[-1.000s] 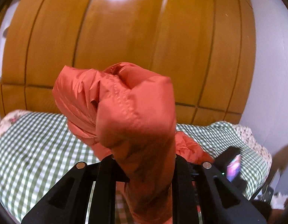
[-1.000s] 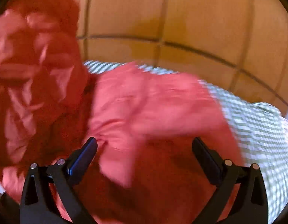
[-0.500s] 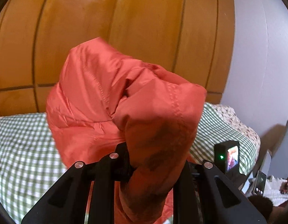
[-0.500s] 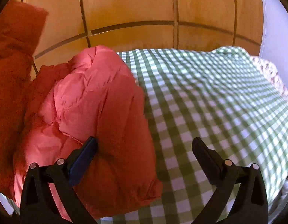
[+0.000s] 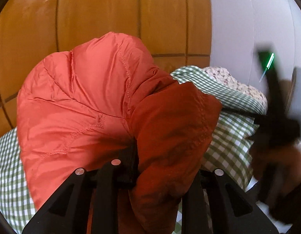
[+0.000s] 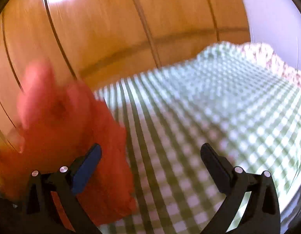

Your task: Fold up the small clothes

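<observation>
An orange-red quilted puffer jacket (image 5: pixel 88 101) hangs bunched over my left gripper (image 5: pixel 160 175), which is shut on a fold of it and holds it above the bed. The fingertips are hidden by the fabric. In the right wrist view the jacket (image 6: pixel 58 136) appears blurred at the left, beside the left finger. My right gripper (image 6: pixel 150 167) is open and empty over the green checked bedsheet (image 6: pixel 218 117).
The bed has a green-and-white checked sheet (image 5: pixel 228 136) with a floral cover (image 5: pixel 238 83) at its far right corner. A wooden panelled wardrobe (image 5: pixel 111 15) stands behind the bed. A white wall (image 5: pixel 248 29) is at the right. The other gripper (image 5: pixel 273 117) shows blurred at the right.
My left gripper has swung right with the jacket. My right gripper has moved right, away from the jacket, which now lies at its left; it stays open.
</observation>
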`<state>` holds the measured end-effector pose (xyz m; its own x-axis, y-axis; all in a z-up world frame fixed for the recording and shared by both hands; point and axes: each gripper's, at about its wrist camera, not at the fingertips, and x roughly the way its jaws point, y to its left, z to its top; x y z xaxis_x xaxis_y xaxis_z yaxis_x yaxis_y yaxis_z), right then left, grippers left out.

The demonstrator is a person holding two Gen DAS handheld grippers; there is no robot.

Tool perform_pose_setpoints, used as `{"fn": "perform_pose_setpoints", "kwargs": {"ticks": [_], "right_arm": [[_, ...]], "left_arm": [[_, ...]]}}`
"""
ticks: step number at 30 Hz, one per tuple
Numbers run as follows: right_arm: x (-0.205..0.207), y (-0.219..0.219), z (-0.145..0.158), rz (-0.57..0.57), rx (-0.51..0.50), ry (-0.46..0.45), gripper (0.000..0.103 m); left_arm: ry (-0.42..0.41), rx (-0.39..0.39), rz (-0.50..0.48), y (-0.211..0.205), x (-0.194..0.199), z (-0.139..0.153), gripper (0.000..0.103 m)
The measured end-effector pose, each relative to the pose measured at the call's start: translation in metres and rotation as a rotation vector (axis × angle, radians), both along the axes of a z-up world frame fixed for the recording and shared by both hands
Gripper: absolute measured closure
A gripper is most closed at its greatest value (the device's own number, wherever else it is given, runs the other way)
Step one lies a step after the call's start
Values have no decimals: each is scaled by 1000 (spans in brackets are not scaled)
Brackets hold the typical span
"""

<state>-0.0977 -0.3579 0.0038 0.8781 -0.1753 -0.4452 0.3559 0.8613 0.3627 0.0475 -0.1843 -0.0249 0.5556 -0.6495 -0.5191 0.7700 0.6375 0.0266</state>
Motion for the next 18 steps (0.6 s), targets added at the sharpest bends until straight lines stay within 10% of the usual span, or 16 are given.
{"fn": "perform_pose_setpoints", "kwargs": {"ticks": [3, 8, 11, 18], "right_arm": [[2, 11, 32, 96, -39, -75, 2], [63, 48, 43, 309, -96, 57, 2], [97, 59, 16, 290, -146, 218, 2], [90, 38, -28, 193, -104, 186, 2]], "left_arm": [[-1, 3, -9, -3, 2, -6, 80], [-15, 9, -17, 5, 3, 0, 75], [-14, 19, -37, 10, -2, 3, 68], [135, -126, -176, 78, -13, 40, 42]]}}
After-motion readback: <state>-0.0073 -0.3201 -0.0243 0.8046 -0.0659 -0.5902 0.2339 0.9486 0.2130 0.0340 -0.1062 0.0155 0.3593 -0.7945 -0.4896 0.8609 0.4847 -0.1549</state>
